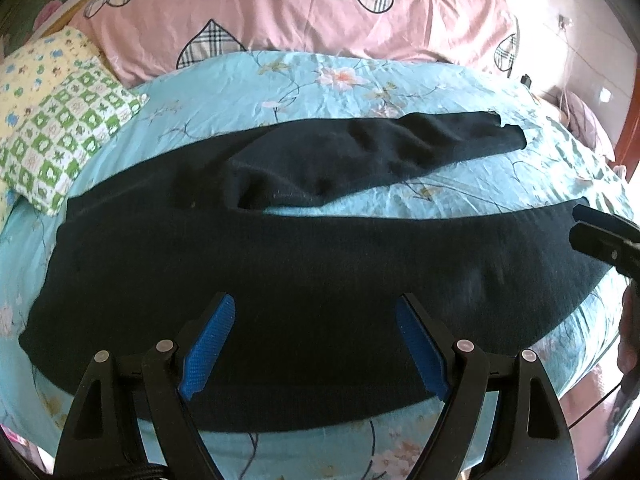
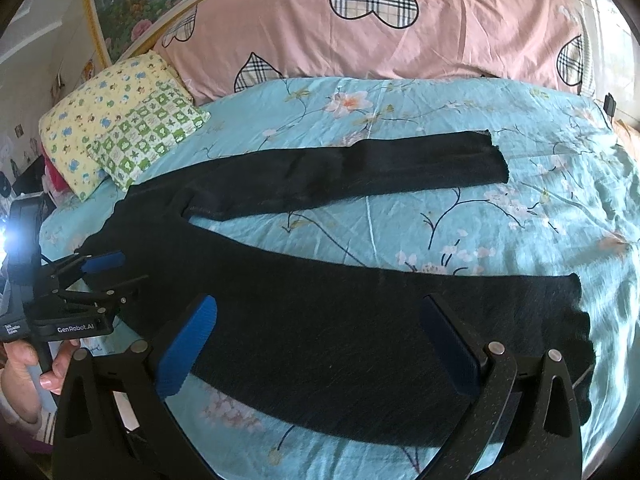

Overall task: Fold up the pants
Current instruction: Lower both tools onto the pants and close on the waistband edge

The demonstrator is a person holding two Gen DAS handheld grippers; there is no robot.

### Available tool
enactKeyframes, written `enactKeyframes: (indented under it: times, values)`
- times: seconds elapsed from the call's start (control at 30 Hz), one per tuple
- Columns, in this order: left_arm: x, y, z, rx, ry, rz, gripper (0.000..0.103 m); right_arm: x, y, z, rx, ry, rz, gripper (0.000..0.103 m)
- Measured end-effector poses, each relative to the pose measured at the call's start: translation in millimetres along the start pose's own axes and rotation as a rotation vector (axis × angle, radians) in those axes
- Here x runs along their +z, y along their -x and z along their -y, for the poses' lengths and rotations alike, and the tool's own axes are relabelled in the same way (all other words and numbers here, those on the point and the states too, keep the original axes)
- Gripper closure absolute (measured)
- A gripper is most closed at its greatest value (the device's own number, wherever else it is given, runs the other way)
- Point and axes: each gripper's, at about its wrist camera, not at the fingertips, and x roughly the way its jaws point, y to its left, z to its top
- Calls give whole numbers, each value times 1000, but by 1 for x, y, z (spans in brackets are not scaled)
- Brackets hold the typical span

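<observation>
Black pants lie flat on the blue floral bedsheet, waist to the left and both legs running right in a narrow V. My left gripper hovers open over the near leg close to the waist, with nothing between its blue pads. My right gripper is open above the near leg, further toward the cuff. The far leg lies apart on the sheet. In the right wrist view the left gripper shows at the left, held by a hand.
A pink quilt with plaid hearts is piled along the far side of the bed. A yellow and green pillow sits at the far left by the waistband. A small black object rests at the far right edge.
</observation>
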Motion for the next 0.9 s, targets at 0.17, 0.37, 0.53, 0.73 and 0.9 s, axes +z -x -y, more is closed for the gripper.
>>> enactKeyframes:
  times: [0.17, 0.37, 0.53, 0.73, 0.9]
  values:
    - [16, -5, -3, -7, -23, 7, 20, 15, -2, 16, 17, -48, 2, 1]
    - [45, -15, -11, -37, -29, 9, 20, 39, -5, 32, -10, -54, 14, 1]
    - [72, -27, -15, -61, -48, 3, 20, 63, -12, 56, -4, -98, 12, 1]
    - [107, -47, -14, -87, -89, -13, 20, 93, -24, 83, -19, -139, 8, 2]
    - [137, -68, -15, -102, -120, -16, 20, 113, -37, 105, -27, -164, -6, 2]
